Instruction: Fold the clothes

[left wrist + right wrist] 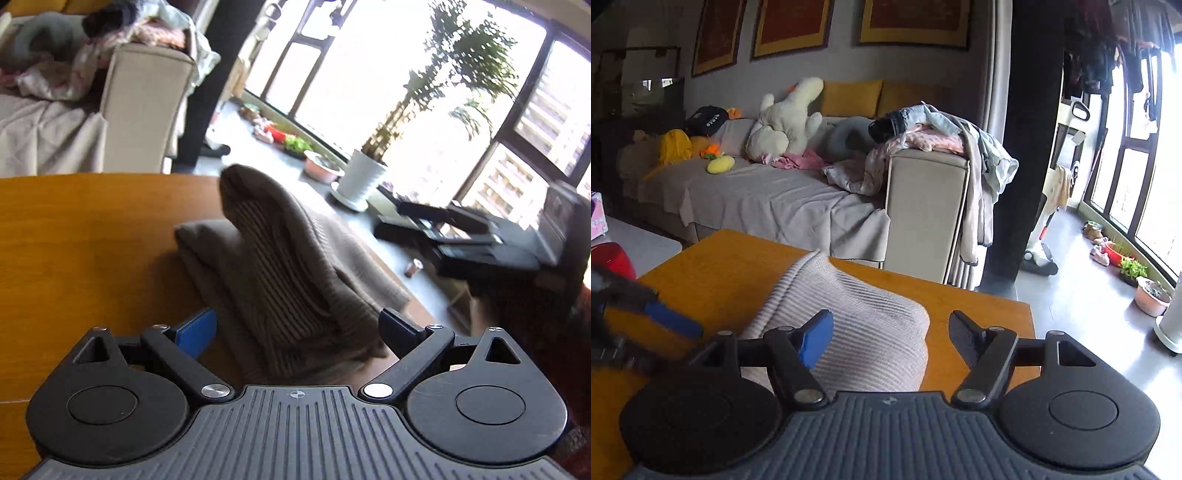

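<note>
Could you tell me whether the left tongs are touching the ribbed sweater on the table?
Cannot tell. In the left wrist view the left tongs stand open around the ribbed sweater, but neither view plainly shows contact or gap.

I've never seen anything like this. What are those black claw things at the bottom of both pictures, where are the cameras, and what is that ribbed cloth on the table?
The claws are two-finger grippers, one in each of a person's hands, each with its own camera looking forward along its fingers. One picture looks from the left gripper, the other from the right gripper. Both stand open and hold nothing. Between their fingers lies a ribbed knit garment, partly folded with one part bunched up, on a wooden table. Behind are a sofa strewn with clothes and large windows.
</note>
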`<state>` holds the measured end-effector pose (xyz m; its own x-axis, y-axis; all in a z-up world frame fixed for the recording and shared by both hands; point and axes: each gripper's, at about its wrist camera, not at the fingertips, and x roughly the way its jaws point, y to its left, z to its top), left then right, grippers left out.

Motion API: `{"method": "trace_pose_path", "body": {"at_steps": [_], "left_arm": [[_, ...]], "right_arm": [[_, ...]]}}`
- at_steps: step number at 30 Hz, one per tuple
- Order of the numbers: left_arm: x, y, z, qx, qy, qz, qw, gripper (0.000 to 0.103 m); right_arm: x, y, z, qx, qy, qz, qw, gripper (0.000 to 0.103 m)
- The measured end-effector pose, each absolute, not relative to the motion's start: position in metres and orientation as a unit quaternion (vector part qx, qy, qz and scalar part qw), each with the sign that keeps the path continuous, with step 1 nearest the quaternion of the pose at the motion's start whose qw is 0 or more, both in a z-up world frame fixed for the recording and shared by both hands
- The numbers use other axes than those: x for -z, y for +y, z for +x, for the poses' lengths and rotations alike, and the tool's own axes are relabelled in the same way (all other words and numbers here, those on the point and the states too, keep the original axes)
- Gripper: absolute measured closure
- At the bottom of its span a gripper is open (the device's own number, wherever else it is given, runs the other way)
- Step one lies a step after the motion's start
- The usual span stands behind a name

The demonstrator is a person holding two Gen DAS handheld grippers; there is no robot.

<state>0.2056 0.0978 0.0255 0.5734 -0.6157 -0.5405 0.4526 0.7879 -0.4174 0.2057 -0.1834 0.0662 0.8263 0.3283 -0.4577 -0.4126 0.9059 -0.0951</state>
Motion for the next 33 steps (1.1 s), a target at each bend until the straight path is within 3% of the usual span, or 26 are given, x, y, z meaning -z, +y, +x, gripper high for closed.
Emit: {"method": "trace_pose_path", "body": {"at_steps": [4,6,10,12,13,14,16,24,33], "left_arm": [[-0.019,0.120,0.221,0.233,0.362,-0.152,0.890,0.039],[-0.015,0.130,0.225,0.213,0.375,-0.172,0.886,0.043],[-0.018,0.132,0.225,0.213,0.375,-0.168,0.886,0.044],[-0.021,0.130,0.223,0.223,0.373,-0.161,0.886,0.044],[-0.018,0.127,0.221,0.234,0.376,-0.159,0.882,0.044],[-0.015,0.123,0.218,0.245,0.380,-0.157,0.878,0.044],[-0.008,0.115,0.214,0.273,0.390,-0.156,0.865,0.048],[0.023,0.061,0.217,0.350,0.404,-0.121,0.837,0.051],[0.020,0.067,0.198,0.350,0.388,-0.075,0.849,0.049]], "right_arm": [[-0.052,-0.151,0.178,-0.238,0.209,-0.092,0.944,0.027],[-0.036,-0.127,0.178,-0.244,0.214,-0.106,0.940,0.025],[-0.004,-0.092,0.186,-0.206,0.209,-0.187,0.937,0.024],[-0.007,-0.098,0.188,-0.211,0.208,-0.175,0.939,0.027],[-0.010,-0.102,0.189,-0.213,0.209,-0.166,0.940,0.041],[-0.018,-0.114,0.192,-0.214,0.216,-0.138,0.943,0.062],[-0.035,-0.137,0.197,-0.214,0.229,-0.085,0.946,0.073],[-0.086,-0.175,0.204,-0.290,0.254,0.039,0.922,0.080],[-0.031,-0.142,0.232,-0.336,0.353,0.046,0.872,0.078]]}}
